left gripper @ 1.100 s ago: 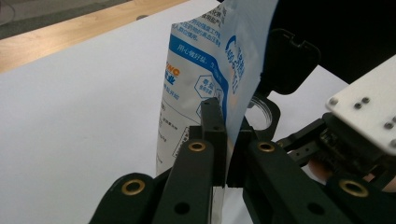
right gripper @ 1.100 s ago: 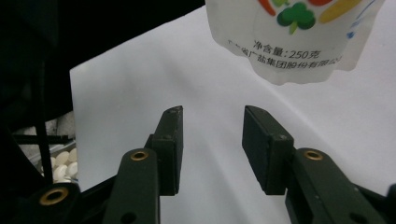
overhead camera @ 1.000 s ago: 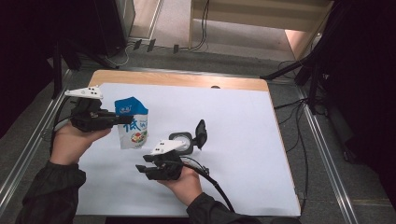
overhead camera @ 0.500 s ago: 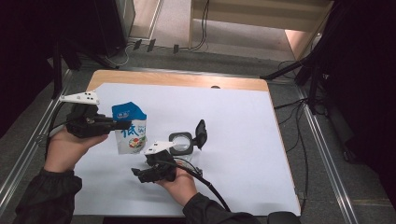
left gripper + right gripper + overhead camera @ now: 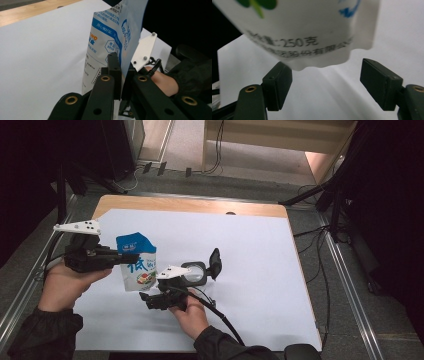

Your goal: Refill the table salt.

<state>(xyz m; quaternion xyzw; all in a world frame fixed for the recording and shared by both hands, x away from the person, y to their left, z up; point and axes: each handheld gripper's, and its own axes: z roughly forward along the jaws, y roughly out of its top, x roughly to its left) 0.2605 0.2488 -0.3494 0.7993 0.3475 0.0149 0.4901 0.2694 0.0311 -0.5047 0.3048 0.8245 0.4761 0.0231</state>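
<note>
Left tongs (image 5: pixel 131 257) pinch pouch (image 5: pixel 138 270); right tongs (image 5: pixel 146 299) spread beneath, just opened; mirror (image 5: pixel 199 271) beside.

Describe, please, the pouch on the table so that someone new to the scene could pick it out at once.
On the white sheet covering the wooden table, look near its left edge. A pouch is held upright there, clamped by its side in the left gripper. It is white with a blue top and blue lettering, unlike the black and silvery object beside it.
</note>
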